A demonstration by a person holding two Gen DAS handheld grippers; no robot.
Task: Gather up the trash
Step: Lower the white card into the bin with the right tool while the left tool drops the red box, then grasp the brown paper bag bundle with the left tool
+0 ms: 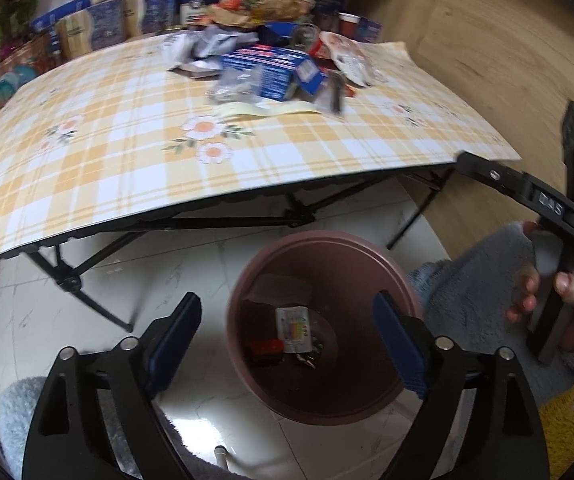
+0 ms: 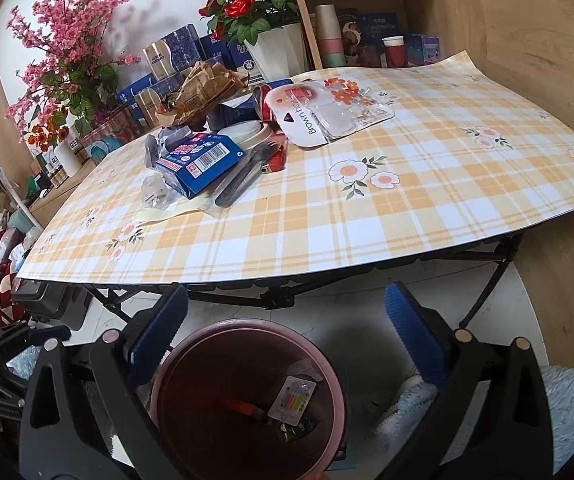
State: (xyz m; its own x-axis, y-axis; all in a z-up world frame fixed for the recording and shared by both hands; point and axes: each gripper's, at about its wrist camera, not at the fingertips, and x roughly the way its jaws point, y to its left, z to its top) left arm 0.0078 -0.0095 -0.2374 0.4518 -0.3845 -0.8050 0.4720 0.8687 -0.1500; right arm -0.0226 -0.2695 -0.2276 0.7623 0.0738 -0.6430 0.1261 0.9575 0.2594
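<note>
In the left wrist view, the left gripper (image 1: pixel 287 340) hangs spread and empty over the brown bin (image 1: pixel 383 264) at lower centre, a small packet (image 1: pixel 293 328) lying inside. Upper centre, the trash pile (image 1: pixel 271 68) sits on the checked table (image 1: pixel 87 168). The right gripper (image 2: pixel 287 328) is likewise spread, empty, above the bin.

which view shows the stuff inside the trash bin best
The left wrist view: it looks down into the bin, so the white card with coloured strips lies sharp and well lit. The right wrist view shows the same card, but the bin's near rim is cropped.
</note>
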